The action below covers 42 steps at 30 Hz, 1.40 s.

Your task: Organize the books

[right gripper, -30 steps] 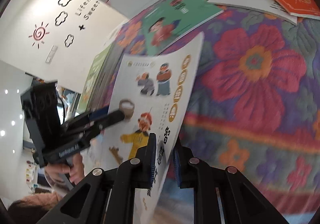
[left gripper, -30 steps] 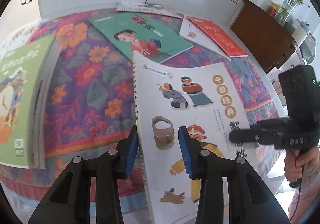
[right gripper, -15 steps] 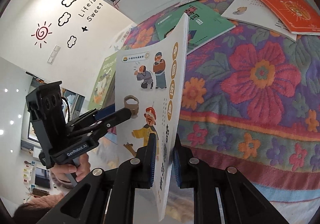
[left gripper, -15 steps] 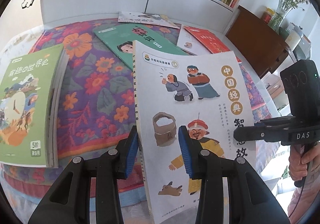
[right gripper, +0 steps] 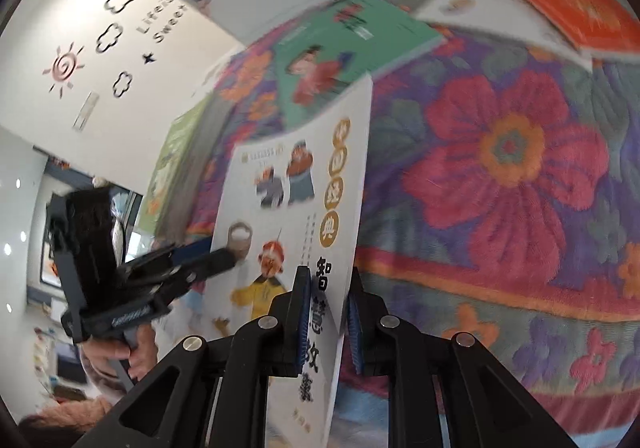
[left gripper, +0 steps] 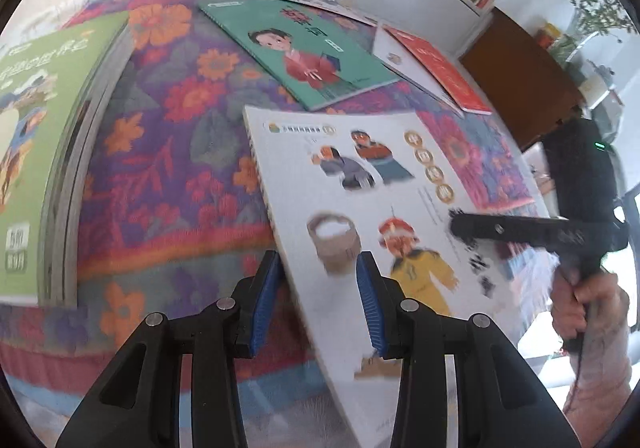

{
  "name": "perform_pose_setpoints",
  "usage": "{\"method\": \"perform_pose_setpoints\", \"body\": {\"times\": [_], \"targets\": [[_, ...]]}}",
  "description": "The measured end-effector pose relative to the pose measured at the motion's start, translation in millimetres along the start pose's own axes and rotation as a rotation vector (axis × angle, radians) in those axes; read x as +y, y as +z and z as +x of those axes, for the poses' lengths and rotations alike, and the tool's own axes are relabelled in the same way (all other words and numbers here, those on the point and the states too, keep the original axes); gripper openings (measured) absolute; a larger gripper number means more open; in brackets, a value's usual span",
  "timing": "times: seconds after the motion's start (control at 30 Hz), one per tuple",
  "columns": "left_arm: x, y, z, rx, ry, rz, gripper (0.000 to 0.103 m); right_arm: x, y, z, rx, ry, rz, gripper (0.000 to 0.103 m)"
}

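The white book [left gripper: 360,183] is off the quilt [left gripper: 180,175], carried slanting between both tools with its cover up. In the left gripper [left gripper: 316,288] the spine edge runs diagonally through the gap: one pad sits under that edge and the other lies on the cover beside the drawn bucket, so we judge this gripper clamped on the book. In the right gripper [right gripper: 328,316] the opposite long edge stands between the jaws, low in the gap. Those jaws have just been opening a little. The near pad lies against the cover, but blur keeps us from telling whether the far pad presses on the book. We judge the step in hand to be the transfer of this book to a pile, probably the green stack [left gripper: 36,127] well out beyond the left jaw. The next move calls for levelling the book, squaring its spine to that stack and letting go only once it is supported. The teal book [left gripper: 304,59] and red book [left gripper: 444,75] lie flat ahead of the jaws, not yet gathered.
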<state>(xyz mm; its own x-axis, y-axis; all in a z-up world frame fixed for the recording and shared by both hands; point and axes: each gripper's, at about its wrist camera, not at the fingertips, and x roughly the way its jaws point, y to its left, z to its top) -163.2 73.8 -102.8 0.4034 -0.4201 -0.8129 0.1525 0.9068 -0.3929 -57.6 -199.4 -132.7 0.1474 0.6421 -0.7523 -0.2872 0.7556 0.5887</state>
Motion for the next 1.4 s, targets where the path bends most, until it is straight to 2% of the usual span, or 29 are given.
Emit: {"method": "perform_pose_setpoints", "body": {"times": [0.07,0.2,0.27,0.37,0.4,0.5,0.53,0.63,0.73,0.83,1.07,1.2,1.4], "targets": [[4,-6,-2,0.021,-0.046,-0.019,0.035,-8,-1,0,0.021,0.048,0.015,0.019],[6,-15,-3,0.058,-0.124,-0.024,0.035,-11,-4,-1,0.114,0.092,-0.033,0.019],[7,-12,-1,0.055,-0.141,-0.028,0.035,-16,-6,-1,0.128,0.124,-0.036,0.019],[18,-6,4,0.053,-0.204,-0.093,0.035,-28,-1,5,0.137,0.202,0.005,0.019],[21,-2,7,0.053,-0.223,-0.103,0.033,-30,0,6,0.14,0.217,0.011,0.019],[27,5,11,0.062,-0.205,-0.101,0.022,-33,3,9,0.127,0.234,0.026,0.019],[28,7,12,0.064,-0.212,-0.107,0.022,-33,2,11,0.119,0.233,0.032,0.019],[25,10,13,0.06,-0.189,-0.091,0.023,-27,3,11,0.108,0.197,-0.014,0.019],[16,10,12,0.04,-0.136,-0.049,0.025,-13,0,7,0.098,0.116,-0.112,0.019],[14,11,11,0.031,-0.115,-0.034,0.025,-3,-4,6,0.092,0.051,-0.166,0.02],[16,10,11,0.023,-0.11,-0.029,0.025,1,-13,4,0.057,0.022,-0.184,0.022],[15,9,11,0.015,-0.104,-0.03,0.025,11,-7,11,0.056,-0.003,-0.188,0.023],[11,10,11,0.015,-0.079,-0.045,0.026,26,-11,13,0.06,-0.094,-0.216,0.029]]}}
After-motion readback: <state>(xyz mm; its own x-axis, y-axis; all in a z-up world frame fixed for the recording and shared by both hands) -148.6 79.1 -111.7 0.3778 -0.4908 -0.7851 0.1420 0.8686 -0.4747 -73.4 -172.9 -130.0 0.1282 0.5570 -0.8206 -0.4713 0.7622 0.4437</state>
